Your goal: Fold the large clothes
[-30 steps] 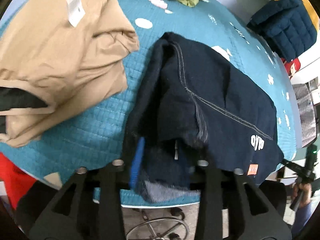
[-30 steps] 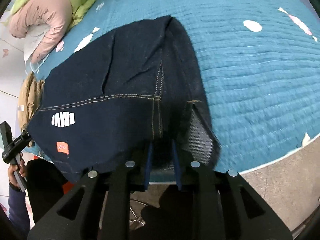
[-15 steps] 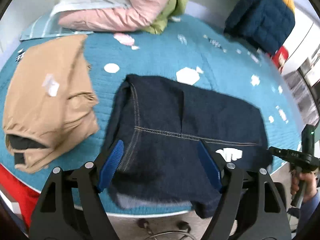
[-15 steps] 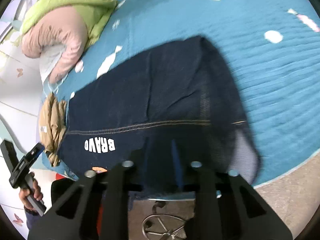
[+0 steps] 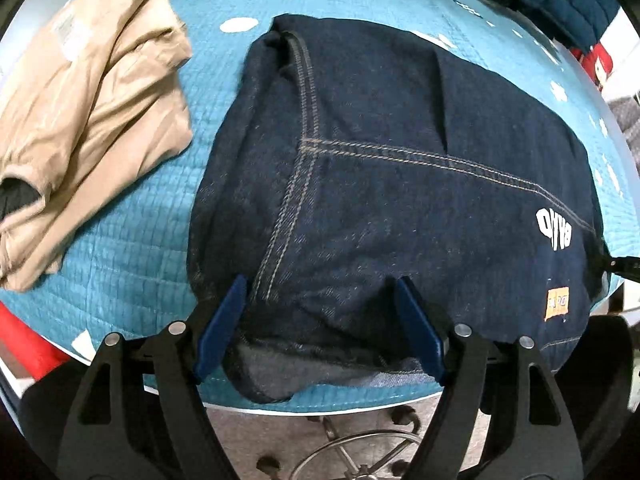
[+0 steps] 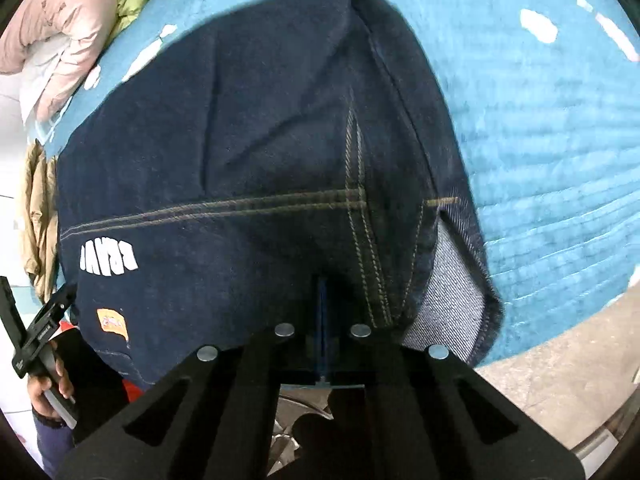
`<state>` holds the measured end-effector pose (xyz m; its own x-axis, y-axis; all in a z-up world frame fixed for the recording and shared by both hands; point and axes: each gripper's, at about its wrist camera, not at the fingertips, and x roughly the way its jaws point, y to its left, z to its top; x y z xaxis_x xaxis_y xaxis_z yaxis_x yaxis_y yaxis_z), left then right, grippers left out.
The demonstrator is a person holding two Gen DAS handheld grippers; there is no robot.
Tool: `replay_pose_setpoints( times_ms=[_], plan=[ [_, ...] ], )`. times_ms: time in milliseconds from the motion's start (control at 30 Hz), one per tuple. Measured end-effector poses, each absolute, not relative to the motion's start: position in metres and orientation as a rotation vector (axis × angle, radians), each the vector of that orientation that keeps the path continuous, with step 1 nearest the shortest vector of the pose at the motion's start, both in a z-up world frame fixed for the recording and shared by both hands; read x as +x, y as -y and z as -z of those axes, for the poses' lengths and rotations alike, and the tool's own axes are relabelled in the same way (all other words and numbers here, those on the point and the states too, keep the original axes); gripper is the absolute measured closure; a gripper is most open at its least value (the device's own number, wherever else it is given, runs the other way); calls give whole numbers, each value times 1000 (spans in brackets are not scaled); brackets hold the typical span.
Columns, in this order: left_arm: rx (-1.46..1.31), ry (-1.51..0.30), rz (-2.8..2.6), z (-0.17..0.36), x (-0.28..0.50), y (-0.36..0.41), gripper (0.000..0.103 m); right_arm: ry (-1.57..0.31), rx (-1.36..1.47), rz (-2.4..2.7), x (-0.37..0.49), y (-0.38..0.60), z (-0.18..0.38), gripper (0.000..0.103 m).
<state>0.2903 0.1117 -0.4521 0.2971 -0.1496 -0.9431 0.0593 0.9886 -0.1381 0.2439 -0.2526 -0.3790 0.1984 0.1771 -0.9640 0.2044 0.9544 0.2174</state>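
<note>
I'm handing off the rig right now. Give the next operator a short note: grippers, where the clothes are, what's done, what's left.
Left gripper: open, fingers straddling the near edge of the denim garment, not gripping.
Right gripper: fingers shut at the same garment's near edge; whether cloth is pinched cannot be told.
Denim garment: lies folded on the blue quilt, one corner flap turned up at the right end.
Tan garment: bunched to the left, not folded neatly.
Left: likely close the left gripper on the edge, finish the fold, then the tan garment.
</note>
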Motion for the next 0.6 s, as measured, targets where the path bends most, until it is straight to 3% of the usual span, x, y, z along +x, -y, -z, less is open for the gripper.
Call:
replay_pose_setpoints(
  times_ms=[133, 267, 400, 600],
  plan=[
    [-157, -1248, 144, 453, 289, -118, 23, -1241, 357, -121, 272, 197, 342, 102],
    [-193, -1251, 144, 451, 286, -124, 23, -1171, 342, -189, 314, 138, 339, 102],
    [-286, -1252, 151, 445, 286, -140, 22, -1186, 397, -153, 359, 120, 360, 102],
    [-414, -1248, 151, 446, 281, -173, 22, -1350, 475, -52, 395, 130, 427, 103]
  ],
)
